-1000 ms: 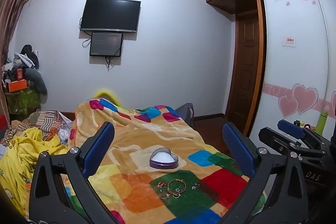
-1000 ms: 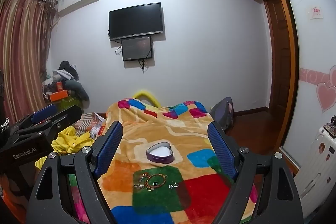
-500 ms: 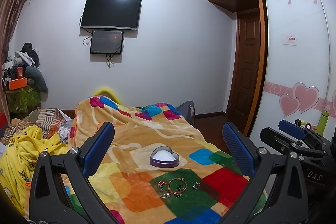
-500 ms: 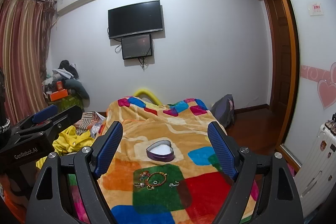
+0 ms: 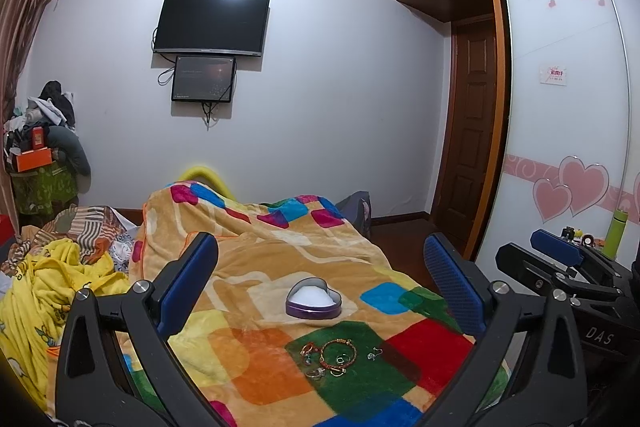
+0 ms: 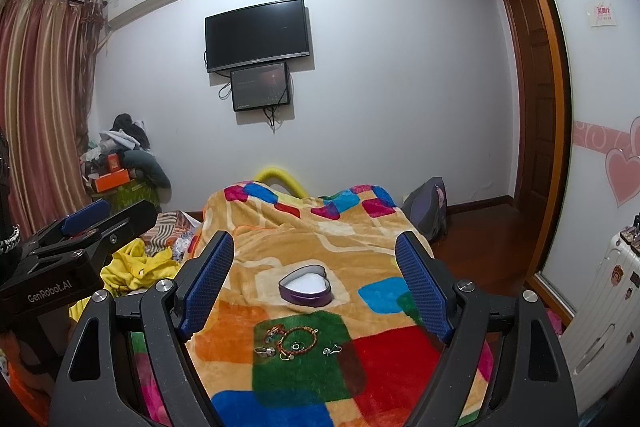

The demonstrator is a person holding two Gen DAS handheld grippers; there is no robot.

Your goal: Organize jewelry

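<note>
We are holding both grippers wide apart and empty above a patchwork blanket (image 5: 256, 267), jewelry waiting ahead.

Ahead of the left gripper (image 5: 320, 283) and the right gripper (image 6: 316, 279), we are facing a heart-shaped box (image 5: 313, 303), lid off, and nearer us a bracelet (image 5: 338, 351), rings (image 5: 316, 373) and an earring (image 5: 374, 354) lying loose on a green patch. We are judging the risk: small pieces may sink into the soft pile and slip the broad pads. The right view is showing striped curtains (image 6: 40, 107) to its left; the left view alone is showing a green bottle (image 5: 614, 233).
</note>
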